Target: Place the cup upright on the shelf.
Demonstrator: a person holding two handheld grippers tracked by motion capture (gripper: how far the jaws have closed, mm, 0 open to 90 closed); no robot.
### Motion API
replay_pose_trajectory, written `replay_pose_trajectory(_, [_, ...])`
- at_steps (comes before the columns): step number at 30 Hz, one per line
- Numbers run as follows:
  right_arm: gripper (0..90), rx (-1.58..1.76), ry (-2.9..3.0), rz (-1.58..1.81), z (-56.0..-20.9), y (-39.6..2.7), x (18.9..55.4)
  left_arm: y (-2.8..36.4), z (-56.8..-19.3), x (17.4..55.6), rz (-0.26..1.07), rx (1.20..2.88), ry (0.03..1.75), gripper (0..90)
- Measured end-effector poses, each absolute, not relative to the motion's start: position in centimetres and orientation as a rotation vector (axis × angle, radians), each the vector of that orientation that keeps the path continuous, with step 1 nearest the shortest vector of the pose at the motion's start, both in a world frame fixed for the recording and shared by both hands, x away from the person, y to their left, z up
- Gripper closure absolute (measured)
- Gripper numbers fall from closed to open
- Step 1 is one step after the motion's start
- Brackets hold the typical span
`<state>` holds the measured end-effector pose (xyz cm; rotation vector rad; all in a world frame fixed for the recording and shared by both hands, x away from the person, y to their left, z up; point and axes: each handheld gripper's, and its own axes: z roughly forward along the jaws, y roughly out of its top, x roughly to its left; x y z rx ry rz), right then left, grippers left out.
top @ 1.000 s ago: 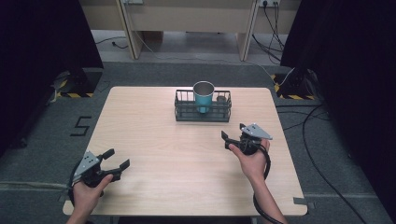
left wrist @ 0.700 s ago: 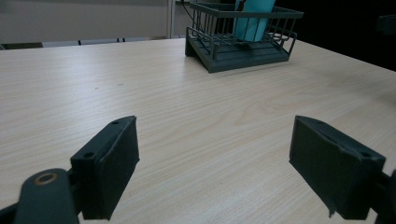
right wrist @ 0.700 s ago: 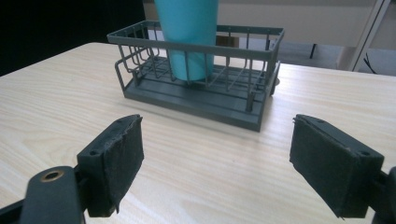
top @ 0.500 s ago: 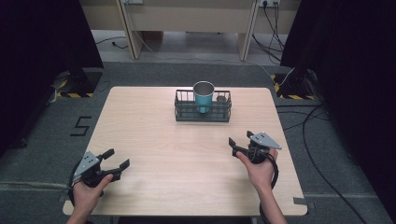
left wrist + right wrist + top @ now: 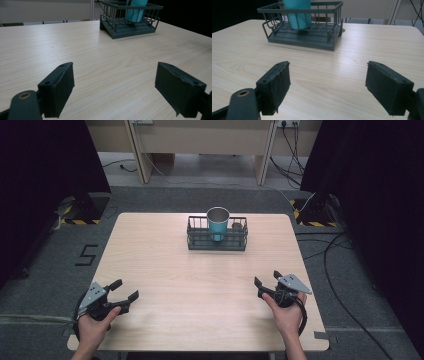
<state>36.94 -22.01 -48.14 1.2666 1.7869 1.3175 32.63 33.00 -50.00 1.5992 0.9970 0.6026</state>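
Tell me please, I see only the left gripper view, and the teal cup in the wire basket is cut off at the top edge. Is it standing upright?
Observer: Yes. The high view shows the teal cup upright, its mouth facing up, near the middle of the wire basket.
Operator: Where is the right gripper?
Observer: It is over the near right part of the table, apart from the basket, with its jaws open and nothing between them.

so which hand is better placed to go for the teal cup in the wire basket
Right, probably. The right gripper sits nearer the teal metal cup in the dark wire basket; the left gripper lies farther off. Both are open.
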Motion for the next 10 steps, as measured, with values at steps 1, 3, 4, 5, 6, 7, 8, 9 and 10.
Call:
replay_pose_trajectory(1, [21.1,1.269,1.782,1.322,-48.27,-22.11,36.8,32.99,-50.0,32.64,0.603,1.6,0.996,15.3])
replay_pose_trajectory(3, [22.2,1.274,1.788,1.319,-48.49,-22.22,36.58,32.96,-49.97,32.62,0.603,1.6,0.993,15.3])
replay_pose_trajectory(4, [22.4,1.272,1.792,1.313,-48.59,-22.26,36.46,32.96,-49.97,32.62,0.603,1.601,0.993,15.2])
replay_pose_trajectory(5, [22.7,1.275,1.792,1.315,-48.63,-22.24,36.37,32.97,-49.96,32.61,0.603,1.6,0.993,15.3])
replay_pose_trajectory(6, [23.0,1.272,1.793,1.313,-48.66,-22.25,36.29,32.98,-49.95,32.61,0.603,1.598,0.993,15.3])
replay_pose_trajectory(7, [22.6,1.267,1.795,1.315,-48.69,-22.24,36.24,32.97,-49.95,32.62,0.602,1.598,0.992,15.3])
replay_pose_trajectory(8, [21.8,1.264,1.795,1.316,-48.71,-22.2,36.22,32.96,-49.95,32.62,0.601,1.6,0.991,15.3])
replay_pose_trajectory(9, [21.1,1.262,1.792,1.318,-48.72,-22.14,36.22,32.93,-49.94,32.64,0.601,1.6,0.99,15.3])
replay_pose_trajectory(10, [19.6,1.26,1.796,1.321,-48.7,-22.08,36.24,32.93,-49.93,32.64,0.602,1.6,0.988,15.3])
